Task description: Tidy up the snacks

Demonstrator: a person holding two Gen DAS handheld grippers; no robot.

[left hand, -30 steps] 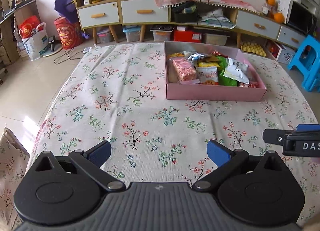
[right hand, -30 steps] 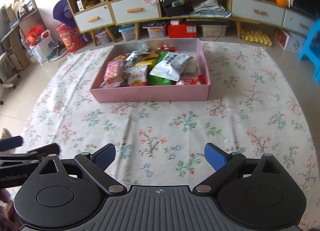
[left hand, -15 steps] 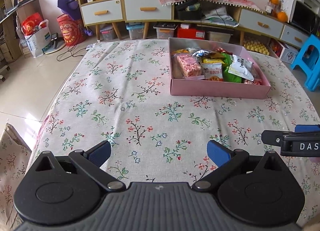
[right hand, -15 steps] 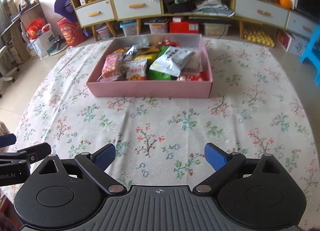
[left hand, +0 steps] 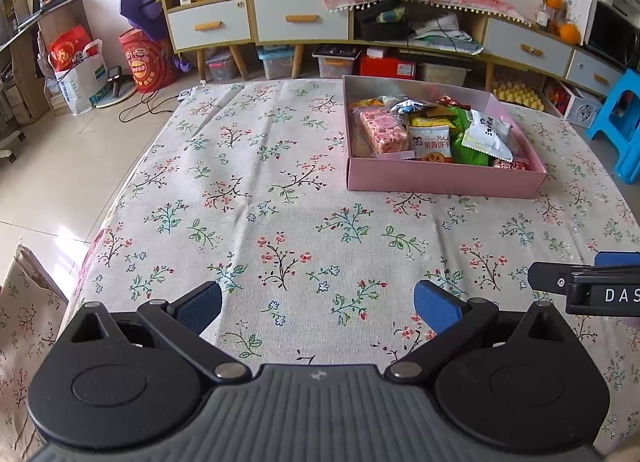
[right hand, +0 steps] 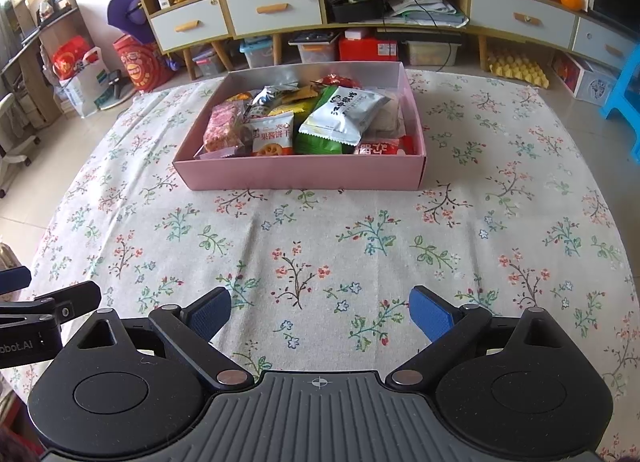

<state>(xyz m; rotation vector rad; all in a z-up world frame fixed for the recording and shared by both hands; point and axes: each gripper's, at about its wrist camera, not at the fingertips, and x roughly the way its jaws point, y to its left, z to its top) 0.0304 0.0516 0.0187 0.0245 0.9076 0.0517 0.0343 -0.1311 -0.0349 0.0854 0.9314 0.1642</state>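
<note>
Floral tablecloth [right hand: 320, 229] bare apart from the pink box [right hand: 300, 175], far centre. Snack packets [right hand: 344, 115] all piled inside it, none loose. Left gripper [left hand: 318, 308] and right gripper [right hand: 320, 312] both spread wide, empty, well short of the box. Looks like end of task, or pre-approach; next move needs a target packet.

A pink box [right hand: 300, 177] sits on a cream tablecloth [right hand: 320, 246] printed with red, blue and green flowers

Snacks [right hand: 340, 117] in box [right hand: 300, 177]; box on tablecloth [right hand: 320, 246]
</note>
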